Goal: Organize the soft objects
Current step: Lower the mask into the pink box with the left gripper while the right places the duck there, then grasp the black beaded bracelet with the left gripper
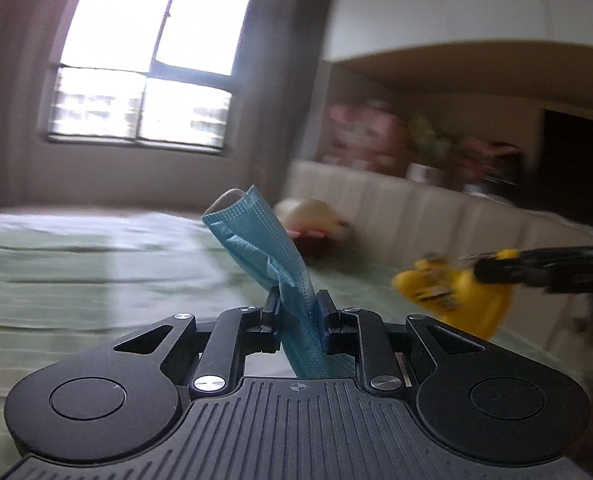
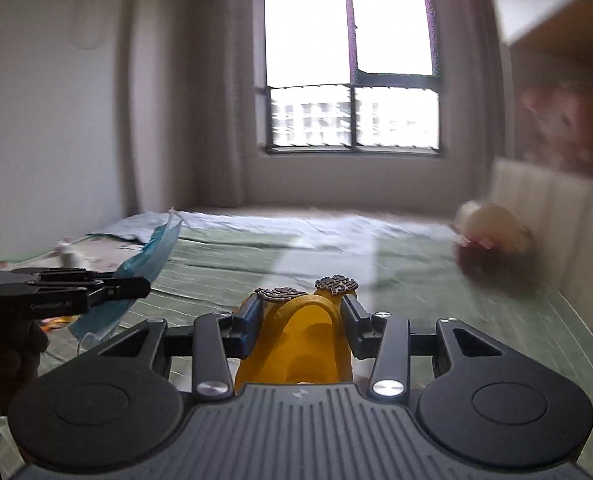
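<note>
My left gripper (image 1: 297,304) is shut on a blue face mask (image 1: 262,240), which stands up crumpled between the pads, held above the bed. It also shows at the left of the right wrist view, gripper (image 2: 136,286) with the mask (image 2: 152,248) hanging through it. My right gripper (image 2: 301,312) is shut on a yellow rubber clog (image 2: 304,344) with dark charms on top. In the left wrist view the clog (image 1: 456,296) and right gripper (image 1: 480,270) are at the right. A blurred cream and dark red plush toy (image 2: 492,240) lies by the headboard.
A bed with a pale green sheet (image 2: 296,252) fills the foreground. A cream padded headboard (image 1: 416,216) runs along the right, with a shelf of pink and green items (image 1: 376,132) above it. A window (image 2: 352,68) is straight ahead. Small items lie at the bed's far left (image 2: 68,256).
</note>
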The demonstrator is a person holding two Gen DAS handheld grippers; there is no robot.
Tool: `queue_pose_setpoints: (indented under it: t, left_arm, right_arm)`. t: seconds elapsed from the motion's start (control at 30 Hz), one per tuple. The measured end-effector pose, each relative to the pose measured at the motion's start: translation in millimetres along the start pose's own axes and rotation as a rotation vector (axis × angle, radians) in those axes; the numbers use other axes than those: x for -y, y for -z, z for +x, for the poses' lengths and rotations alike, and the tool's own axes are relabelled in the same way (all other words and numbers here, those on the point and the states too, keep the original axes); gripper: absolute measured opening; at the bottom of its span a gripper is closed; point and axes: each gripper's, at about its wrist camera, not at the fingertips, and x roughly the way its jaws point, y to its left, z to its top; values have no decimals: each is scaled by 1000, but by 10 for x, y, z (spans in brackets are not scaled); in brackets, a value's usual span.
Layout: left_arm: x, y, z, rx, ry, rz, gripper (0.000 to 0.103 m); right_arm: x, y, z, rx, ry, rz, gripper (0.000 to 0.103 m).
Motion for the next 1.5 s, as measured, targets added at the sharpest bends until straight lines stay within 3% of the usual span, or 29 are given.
queue_pose_setpoints:
  t: [0.1,0.17,0.23,0.33,0.43,0.6,0.67,0.83,0.9,0.93,0.97,1.0,1.13,1.17,1.3,1.4,1.5]
  left_arm:
    - [314,144,561,-21,168,-64,23]
    - [434,309,986,-71,270,-144,31]
    - [565,558,1428,-237,250,-191,37]
    - [744,924,1811,-399,123,-123,37]
    - [706,1018,1852,-426,85,-132,37]
    - [562,704,1498,-229,-26,-155,37]
    - [465,593,1212,-162,-19,-169,37]
    - [296,723,442,-145,-61,-116,37]
    - [243,854,169,-165,-74,-134,37]
    - [198,893,-7,-173,-74,-147,37]
    - [150,996,-149,-179,-77,-165,37]
    - [98,1105,-334,-183,-81,-185,37]
    - [-73,1464,-826,-199,-119,-234,37]
    - [-111,1546,-948,-205,-141,-233,37]
    - [-265,1814,-1237,-242,-257,-211,37]
    - [-391,1962,-1409,-242,-348,-171,37]
    - [-553,2066,-1497,-245,-369,-207,37]
  right_arm:
    - [489,217,161,-26,39,96,43]
    - [801,409,352,-101,15,139,51]
    - [1089,642,450,-153,53,206,51]
    - [1333,901,263,-136,82,268,55]
    - [1403,996,70,-94,130,262,65]
    - [1215,1041,7,-79,158,209,66]
    - [988,1066,56,-93,132,177,68]
    - [535,1140,386,-258,39,144,69]
    - [425,1142,632,-352,20,191,61]
    - [375,1139,783,-409,13,208,49]
    - [331,1143,943,-473,12,221,44]
    - [308,1152,1125,-535,20,232,43]
    - [353,1216,1742,-690,129,281,27]
    - [369,1221,1863,-702,159,287,21]
    - [276,1124,2055,-641,243,233,19]
    - [184,1062,1978,-622,176,232,34]
    - [-49,1049,1590,-527,210,100,49]
